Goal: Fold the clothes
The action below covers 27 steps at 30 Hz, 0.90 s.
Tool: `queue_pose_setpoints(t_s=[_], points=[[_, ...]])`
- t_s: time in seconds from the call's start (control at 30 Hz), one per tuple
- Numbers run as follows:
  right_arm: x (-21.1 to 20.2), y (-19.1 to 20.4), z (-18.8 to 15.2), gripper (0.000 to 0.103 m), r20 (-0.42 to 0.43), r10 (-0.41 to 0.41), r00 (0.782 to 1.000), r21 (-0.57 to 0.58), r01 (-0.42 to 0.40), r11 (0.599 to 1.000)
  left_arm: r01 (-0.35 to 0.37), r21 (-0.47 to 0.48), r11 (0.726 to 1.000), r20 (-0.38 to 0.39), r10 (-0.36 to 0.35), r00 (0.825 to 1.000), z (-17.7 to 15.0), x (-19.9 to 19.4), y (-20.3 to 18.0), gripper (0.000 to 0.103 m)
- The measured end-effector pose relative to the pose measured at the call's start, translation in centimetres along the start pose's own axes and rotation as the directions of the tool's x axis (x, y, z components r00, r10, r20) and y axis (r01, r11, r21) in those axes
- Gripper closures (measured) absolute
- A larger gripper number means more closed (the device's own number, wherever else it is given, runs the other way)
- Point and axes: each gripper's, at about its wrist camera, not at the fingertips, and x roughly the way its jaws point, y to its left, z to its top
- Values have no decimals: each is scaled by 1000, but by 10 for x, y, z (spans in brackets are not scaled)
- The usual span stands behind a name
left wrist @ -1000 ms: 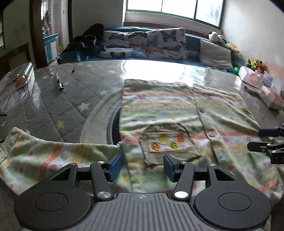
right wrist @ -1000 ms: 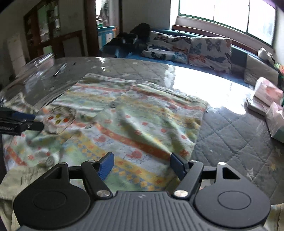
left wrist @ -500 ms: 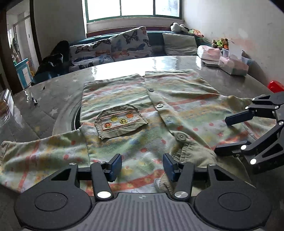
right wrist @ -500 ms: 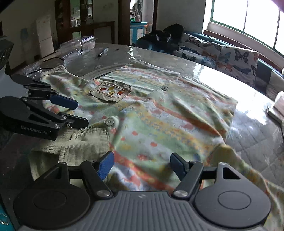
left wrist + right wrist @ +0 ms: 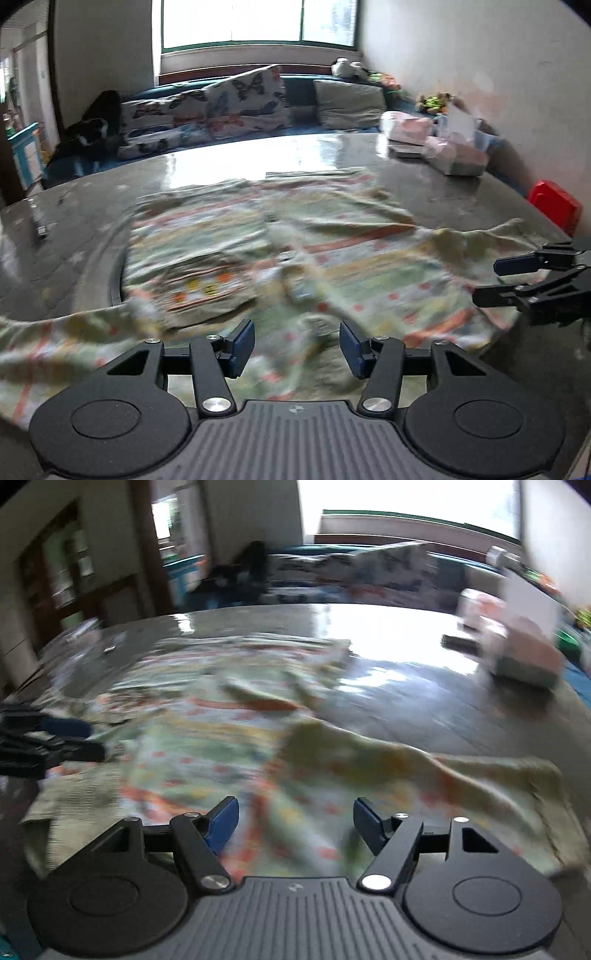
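Grey and glossy, the tabletop (image 5: 92, 229) carries a striped, pastel-patterned shirt (image 5: 369, 266) spread flat across its middle, front up, with a small pocket (image 5: 207, 288) on it. Pink tissue packs (image 5: 454, 158) sit at the far right edge. The left gripper (image 5: 297, 341) and the right gripper (image 5: 295, 821) hover over the shirt's near hem, fingers apart, gripping nothing.

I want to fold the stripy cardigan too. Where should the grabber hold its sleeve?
Probably the cuff end of the sleeve lying out to the right of the cardigan. It sits rumpled and a bit raised off the table, so the open right gripper could slide in low from the right and pinch that edge.
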Motion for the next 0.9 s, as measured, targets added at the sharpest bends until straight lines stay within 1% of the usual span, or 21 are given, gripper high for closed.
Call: queue_pose_setpoints(t_s=[0.07, 0.27, 0.37, 0.5, 0.53, 0.57, 0.63, 0.73, 0.83, 0.9], points=[[-5, -14, -6, 35, 8, -32, 999, 39, 31, 999, 22, 23, 999, -1, -22, 1000, 3, 5, -11, 49], [-18, -52, -15, 35, 21, -130, 991, 135, 126, 983, 71, 69, 995, -9, -71, 997, 5, 14, -35, 49], [-22, -73, -18, 37, 24, -190, 981, 186, 183, 965, 85, 85, 993, -24, -84, 996, 3, 18, -43, 49], [-25, -96, -19, 38, 20, -275, 961, 248, 262, 933, 100, 106, 989, -39, -97, 995, -1, 21, -52, 48], [-25, -103, -20, 45, 19, -284, 959, 266, 269, 926, 101, 109, 989, -42, -97, 994, -1, 22, -53, 48], [-26, -108, -20, 49, 23, -292, 956, 275, 275, 921, 99, 113, 989, -45, -95, 994, -1, 23, -54, 48], [-28, -111, -20, 54, 26, -316, 948, 276, 297, 914, 94, 123, 988, -48, -89, 995, -2, 23, -56, 48], [-32, -116, -21, 54, 29, -365, 930, 291, 342, 894, 85, 137, 987, -36, -81, 996, 1, 21, -58, 47], [-34, -122, -26, 54, 27, -383, 923, 320, 355, 879, 76, 137, 988, -23, -73, 997, 6, 19, -57, 47], [-32, -124, -29, 55, 20, -397, 918, 317, 371, 873, 69, 132, 989, -18, -68, 998, 9, 19, -57, 47]])
